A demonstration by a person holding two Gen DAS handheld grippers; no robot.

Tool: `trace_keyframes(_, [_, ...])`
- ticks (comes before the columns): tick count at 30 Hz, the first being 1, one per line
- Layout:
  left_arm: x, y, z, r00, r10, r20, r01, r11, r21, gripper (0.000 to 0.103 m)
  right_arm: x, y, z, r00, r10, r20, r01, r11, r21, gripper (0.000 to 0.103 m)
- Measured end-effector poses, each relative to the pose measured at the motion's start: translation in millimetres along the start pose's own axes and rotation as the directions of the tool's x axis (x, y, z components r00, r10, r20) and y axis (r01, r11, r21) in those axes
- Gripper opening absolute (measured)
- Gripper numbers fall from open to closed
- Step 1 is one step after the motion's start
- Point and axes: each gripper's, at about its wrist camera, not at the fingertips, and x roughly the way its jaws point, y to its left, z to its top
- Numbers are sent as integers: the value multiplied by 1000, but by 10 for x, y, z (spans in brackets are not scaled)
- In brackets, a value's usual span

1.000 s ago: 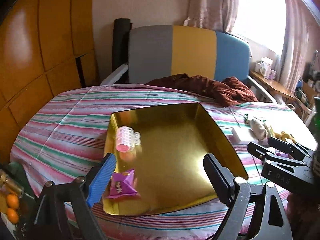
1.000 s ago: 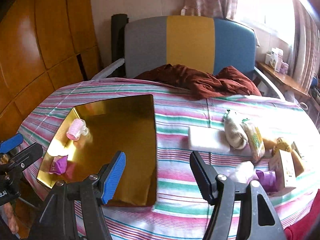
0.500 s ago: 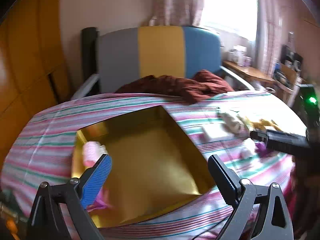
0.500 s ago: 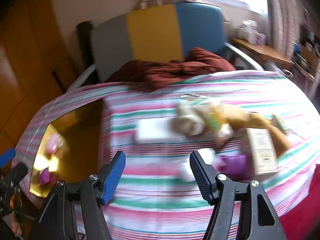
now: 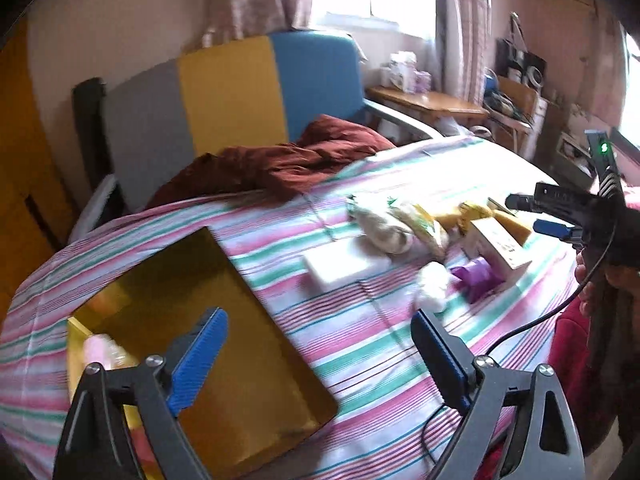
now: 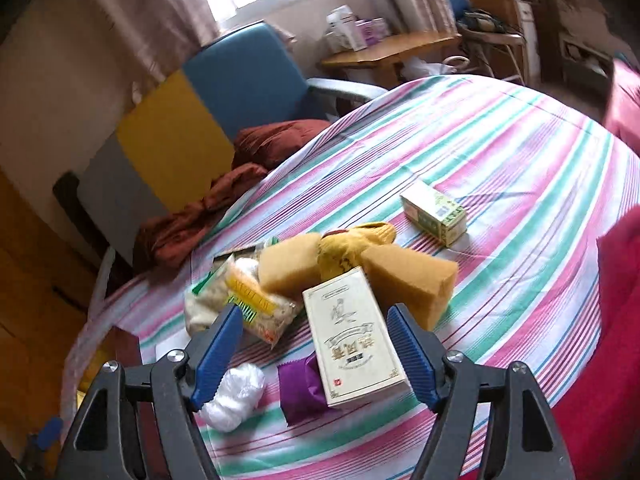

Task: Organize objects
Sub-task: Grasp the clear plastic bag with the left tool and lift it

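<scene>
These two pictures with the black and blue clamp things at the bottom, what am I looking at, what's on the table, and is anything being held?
No robot here: a person holds a hand tool in each hand, each with a camera looking along its two fingers. One picture is from the left tool, the other from the right tool. The right tool also shows at the edge of the left view, with the person's hand under it.

On the striped tablecloth lie a gold tray, a cream box, a purple packet, a white wad, a bag of snacks, tan sponges and a small green box.

Both tools are open and empty; the right one's jaws have just been opening above the cream box.
</scene>
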Motion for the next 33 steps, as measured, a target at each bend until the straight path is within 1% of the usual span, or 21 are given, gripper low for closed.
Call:
trace_keyframes(2, [145,-141,54,999,-36,-19,36,999,18,88,0,-29,2,1000,29,-10,-29,999,18,76])
trace_keyframes(4, [285,-263,100,998,-58,-40,60,998,33,86,-8,-38,5,999,42,-12,-41,999,25,76])
trace_keyframes(10, [651,-498,245,989,-107,-99,112,993,46,83,37,-21,19,997,73,-21,-72,997,43,76])
trace_keyframes(14, [894,-638,320,980,-144,-140,153,987,53,77,45,-31,22,996,81,-24,-80,996,48,77])
trace_keyframes(19, [1191,-855,356,966,-172,-192,191,978,88,76,40,-53,28,996,87,-25,-85,994,62,77])
trace_keyframes(20, [1247,-898,359,963,-178,-202,201,975,95,73,37,-65,29,996,89,-23,-87,994,68,77])
trace_keyframes(22, [1359,-976,355,961,-170,-219,198,974,114,64,32,-87,36,995,95,-19,-93,992,81,77])
trace_keyframes(24, [1498,-1021,334,955,-156,-254,191,975,118,43,29,-116,46,995,96,-14,-95,991,97,77])
trace_keyframes(27, [1647,-1047,293,944,-159,-290,197,975,106,36,38,-151,55,996,93,-15,-90,989,114,77])
trace_keyframes(29, [1681,-1033,254,938,-176,-298,210,974,85,34,60,-160,58,996,89,-24,-85,989,119,77])
trace_keyframes(31, [1662,-997,217,938,-193,-287,220,973,65,33,82,-167,63,996,81,-34,-77,990,118,77])
trace_keyframes(33, [1622,-954,168,943,-196,-268,216,975,49,33,112,-159,65,997,65,-47,-60,992,110,77])
